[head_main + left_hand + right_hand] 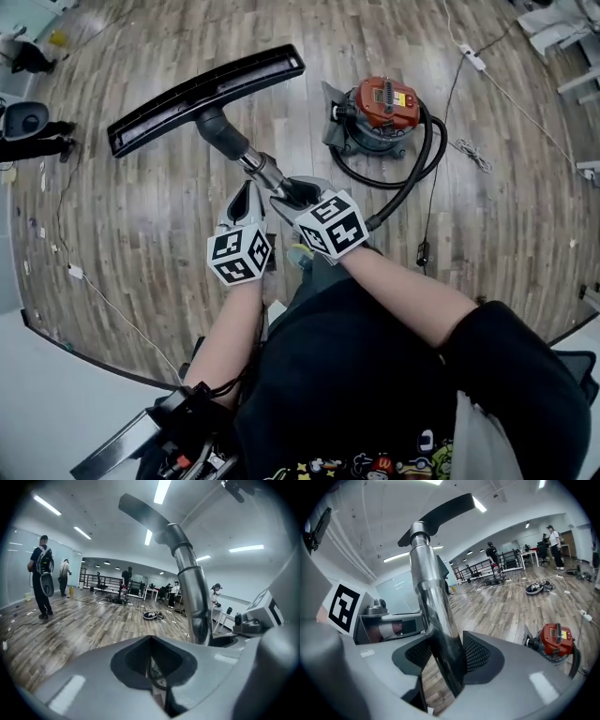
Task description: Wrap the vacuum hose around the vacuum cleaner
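The red and grey vacuum cleaner [384,112] stands on the wood floor, also low at the right in the right gripper view [553,639]. Its black hose [412,178] loops round the canister's front and runs to the metal wand [265,172]. The wand carries a wide black floor nozzle [206,94], lifted off the floor. My right gripper [292,192] is shut on the wand [433,616], which runs straight up between its jaws. My left gripper [246,202] sits just left of the wand [192,597], jaws together [151,641] with nothing held.
A white power strip [473,61] and a cord [457,141] lie right of the vacuum. A thin white cable [112,305] crosses the floor at lower left. People stand farther off, one with a backpack machine [41,573]. Desks and railings line the far side.
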Demonstrator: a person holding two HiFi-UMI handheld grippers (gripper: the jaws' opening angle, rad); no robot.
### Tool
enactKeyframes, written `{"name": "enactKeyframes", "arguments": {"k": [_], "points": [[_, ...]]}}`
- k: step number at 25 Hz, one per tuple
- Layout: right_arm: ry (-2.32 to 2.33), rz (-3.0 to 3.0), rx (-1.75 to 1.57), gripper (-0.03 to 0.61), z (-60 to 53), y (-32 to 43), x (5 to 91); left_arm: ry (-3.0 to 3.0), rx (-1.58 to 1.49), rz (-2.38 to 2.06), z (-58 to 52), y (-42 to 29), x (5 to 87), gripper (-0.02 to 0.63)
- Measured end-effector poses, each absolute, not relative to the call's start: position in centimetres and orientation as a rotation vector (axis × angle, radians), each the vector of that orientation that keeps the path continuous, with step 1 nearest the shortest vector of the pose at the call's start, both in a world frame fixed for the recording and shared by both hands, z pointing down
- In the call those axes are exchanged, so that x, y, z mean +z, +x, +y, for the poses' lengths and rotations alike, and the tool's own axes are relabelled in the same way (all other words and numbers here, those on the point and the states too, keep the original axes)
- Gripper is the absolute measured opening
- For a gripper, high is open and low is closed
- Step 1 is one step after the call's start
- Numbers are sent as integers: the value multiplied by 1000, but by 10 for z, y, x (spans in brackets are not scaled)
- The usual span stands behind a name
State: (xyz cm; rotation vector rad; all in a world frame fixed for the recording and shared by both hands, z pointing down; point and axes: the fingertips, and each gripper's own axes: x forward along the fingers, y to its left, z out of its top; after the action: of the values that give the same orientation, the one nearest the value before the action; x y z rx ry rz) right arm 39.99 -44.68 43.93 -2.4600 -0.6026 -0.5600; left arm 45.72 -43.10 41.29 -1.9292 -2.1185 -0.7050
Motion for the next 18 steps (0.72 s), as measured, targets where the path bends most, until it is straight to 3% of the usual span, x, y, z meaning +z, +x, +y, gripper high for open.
{"name": "enactKeyframes", "arguments": {"k": [18], "points": [[-2220,-981,-307,215,-225,444,448,-1456,-587,-2309,-218,492,417,0]]}}
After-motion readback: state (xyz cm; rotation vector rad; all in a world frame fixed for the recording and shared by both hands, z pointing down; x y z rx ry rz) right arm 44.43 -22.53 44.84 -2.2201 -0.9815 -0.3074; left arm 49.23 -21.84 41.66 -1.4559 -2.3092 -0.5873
